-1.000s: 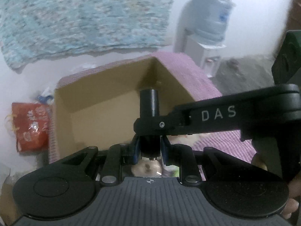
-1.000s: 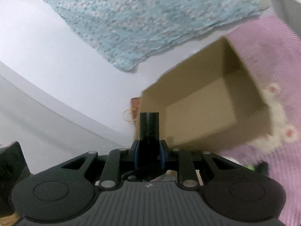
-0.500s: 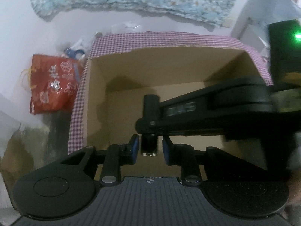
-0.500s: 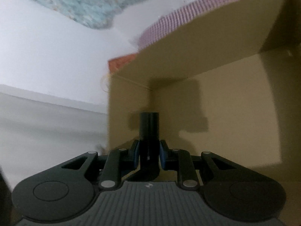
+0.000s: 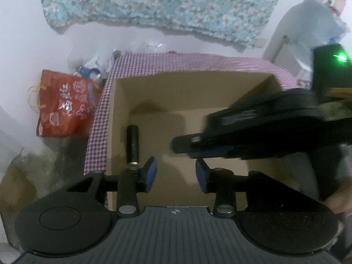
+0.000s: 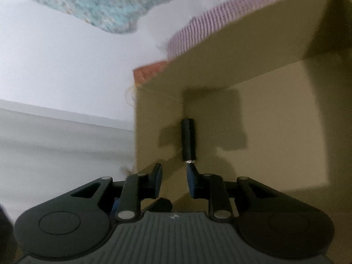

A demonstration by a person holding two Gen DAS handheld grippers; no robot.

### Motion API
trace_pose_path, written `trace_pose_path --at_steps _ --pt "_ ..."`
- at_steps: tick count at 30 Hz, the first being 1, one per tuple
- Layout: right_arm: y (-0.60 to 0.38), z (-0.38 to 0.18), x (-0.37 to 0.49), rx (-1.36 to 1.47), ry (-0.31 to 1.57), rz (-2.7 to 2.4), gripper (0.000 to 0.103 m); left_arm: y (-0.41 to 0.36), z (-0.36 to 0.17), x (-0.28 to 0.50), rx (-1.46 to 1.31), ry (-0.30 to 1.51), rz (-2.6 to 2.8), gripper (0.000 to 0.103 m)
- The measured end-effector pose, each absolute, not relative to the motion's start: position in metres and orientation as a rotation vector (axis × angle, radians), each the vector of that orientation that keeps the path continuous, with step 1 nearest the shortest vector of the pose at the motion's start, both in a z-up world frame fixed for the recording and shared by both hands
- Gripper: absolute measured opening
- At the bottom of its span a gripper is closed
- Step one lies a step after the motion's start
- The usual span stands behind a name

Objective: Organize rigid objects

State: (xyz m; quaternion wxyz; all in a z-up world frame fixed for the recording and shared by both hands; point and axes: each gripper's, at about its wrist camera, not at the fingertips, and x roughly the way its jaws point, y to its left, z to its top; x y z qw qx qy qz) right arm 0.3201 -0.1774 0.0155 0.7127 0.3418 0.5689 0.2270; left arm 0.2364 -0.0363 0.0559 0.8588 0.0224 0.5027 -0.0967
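A black cylinder with a silver end (image 5: 133,145) lies on the floor of the open cardboard box (image 5: 198,92), close to its left wall. My left gripper (image 5: 176,175) hangs over the box. Its jaws are opening, and nothing is between its blue pads (image 5: 150,172). The body of the right gripper (image 5: 264,129) reaches in from the right, above the box floor. In the right wrist view the cylinder (image 6: 188,142) lies just beyond the right fingertip, apart from the pads. My right gripper (image 6: 175,180) is opening too, with an empty gap.
The box's outside is covered in pink checked fabric (image 5: 99,136). A red printed bag (image 5: 63,107) stands left of it by the white wall. A floral cloth (image 5: 176,6) hangs behind and a water dispenser (image 5: 308,22) stands far right. A hand (image 5: 338,200) shows at the right edge.
Both grippers held the black cylinder upright a second ago. They moved over the box and opened, and the cylinder now lies on the box floor to the left.
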Motion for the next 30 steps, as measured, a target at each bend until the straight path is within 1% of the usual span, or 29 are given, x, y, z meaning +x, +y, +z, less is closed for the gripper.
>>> trace_pose_path --at_steps 4,7,8,10,14,17,22,24,26,30 --pt "-0.215 0.055 0.268 0.796 1.155 0.520 0.026 -0.040 0.075 0.206 0.034 1.010 -0.275 0.044" --pt "-0.245 0.085 0.221 0.807 1.066 0.514 0.026 -0.046 0.083 0.178 0.038 0.981 -0.355 0.050" --pt "-0.260 0.087 0.203 0.815 1.040 0.500 0.026 -0.048 0.083 0.171 0.045 0.980 -0.376 0.052" --pt "-0.284 0.084 0.172 0.830 1.001 0.462 0.026 -0.056 0.079 0.155 0.055 0.985 -0.413 0.053" --pt "-0.317 0.054 0.121 0.851 0.974 0.330 0.026 -0.079 0.058 0.127 0.094 0.999 -0.480 0.053" --pt "-0.322 0.017 0.099 0.860 1.010 0.244 0.026 -0.102 0.033 0.113 0.143 1.026 -0.536 0.053" --pt "-0.325 -0.033 0.092 0.893 1.095 0.172 0.027 -0.145 -0.013 0.104 0.250 1.065 -0.575 0.050" --pt "-0.325 -0.046 0.093 0.893 1.111 0.165 0.027 -0.159 -0.026 0.106 0.273 1.075 -0.590 0.047" --pt "-0.325 -0.057 0.095 0.896 1.122 0.158 0.027 -0.169 -0.035 0.108 0.289 1.066 -0.602 0.046" --pt "-0.329 -0.072 0.104 0.924 1.147 0.167 0.027 -0.184 -0.055 0.117 0.294 1.101 -0.593 0.038"
